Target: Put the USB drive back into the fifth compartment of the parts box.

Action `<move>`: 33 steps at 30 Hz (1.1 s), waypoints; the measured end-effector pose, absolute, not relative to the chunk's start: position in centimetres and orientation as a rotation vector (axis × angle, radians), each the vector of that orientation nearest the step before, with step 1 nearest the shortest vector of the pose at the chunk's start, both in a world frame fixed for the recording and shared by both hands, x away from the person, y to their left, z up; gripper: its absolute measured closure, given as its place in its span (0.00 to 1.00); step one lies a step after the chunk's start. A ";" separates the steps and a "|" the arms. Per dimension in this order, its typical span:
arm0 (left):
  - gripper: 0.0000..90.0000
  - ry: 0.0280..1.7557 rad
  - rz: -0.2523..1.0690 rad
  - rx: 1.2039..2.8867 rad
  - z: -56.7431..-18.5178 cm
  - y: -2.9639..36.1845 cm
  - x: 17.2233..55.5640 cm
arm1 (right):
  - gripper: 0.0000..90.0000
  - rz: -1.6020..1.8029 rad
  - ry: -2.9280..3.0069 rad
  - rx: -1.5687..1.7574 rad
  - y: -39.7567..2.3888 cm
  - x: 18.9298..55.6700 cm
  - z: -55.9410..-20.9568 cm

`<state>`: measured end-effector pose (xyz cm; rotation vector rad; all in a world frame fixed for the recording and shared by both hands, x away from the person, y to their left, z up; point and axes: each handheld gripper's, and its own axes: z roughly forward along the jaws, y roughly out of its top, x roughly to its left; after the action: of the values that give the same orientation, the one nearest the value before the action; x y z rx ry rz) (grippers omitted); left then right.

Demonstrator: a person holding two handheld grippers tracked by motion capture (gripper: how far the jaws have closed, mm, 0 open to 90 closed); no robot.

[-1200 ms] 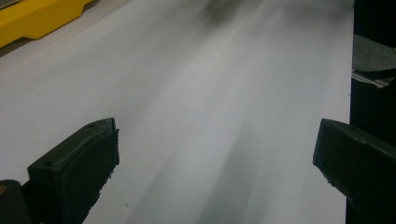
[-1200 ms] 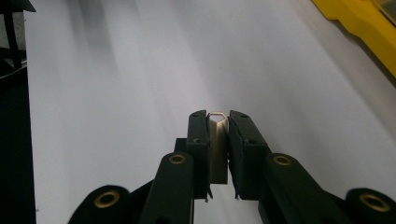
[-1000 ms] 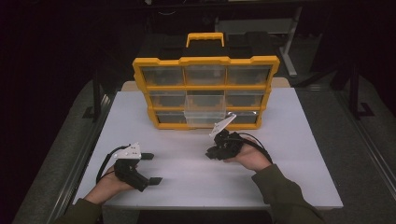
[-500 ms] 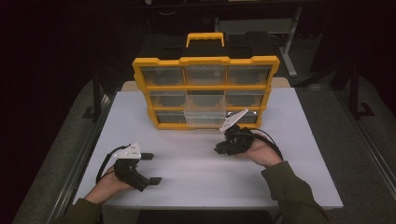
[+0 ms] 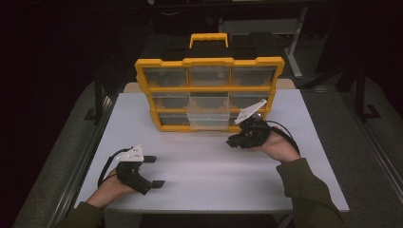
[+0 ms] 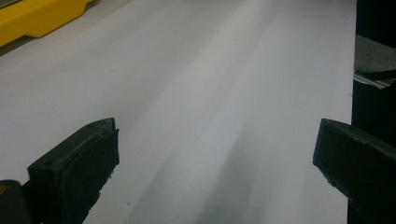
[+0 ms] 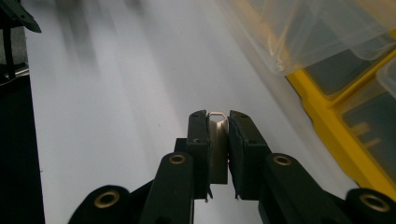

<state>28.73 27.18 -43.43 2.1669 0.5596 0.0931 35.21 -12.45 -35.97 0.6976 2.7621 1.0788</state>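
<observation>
Clip point(image 7: 218, 140), small and whitish, sits pinched between the pads of my right claw point(image 7: 218, 122); I judge it light, stiff and a bit slippery, best held across its flat sides as now; one clip, nothing else in the grip. Just ahead and to the right of that claw stands the yellow organiser point(image 5: 209, 92), one case, nine clear drawers, the bottom middle drawer point(image 5: 208, 121) pulled out. My left claw point(image 5: 153, 171) gapes wide over the white table point(image 5: 199, 175), empty.
</observation>
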 end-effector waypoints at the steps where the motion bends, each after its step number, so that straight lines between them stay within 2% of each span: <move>1: 0.00 0.560 0.093 2.167 -43.4 27.2 28.7 | 0.86 1.079 2.762 0.698 -12.4 35.2 -36.0; 22: 0.00 0.563 0.092 2.163 -43.4 27.2 28.7 | 0.86 1.156 2.684 0.729 -15.0 36.4 -30.3; 23: 0.00 0.563 0.092 2.164 -43.4 27.3 28.7 | 0.86 1.169 2.667 0.729 -15.3 36.5 -29.2; 33: 0.00 0.565 0.088 2.161 -43.4 27.3 28.7 | 0.86 1.200 2.634 0.705 -15.0 37.0 -26.0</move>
<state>28.70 27.26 -43.44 2.1609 0.5646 0.0877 37.02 -15.01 -26.04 0.7048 2.6338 1.1996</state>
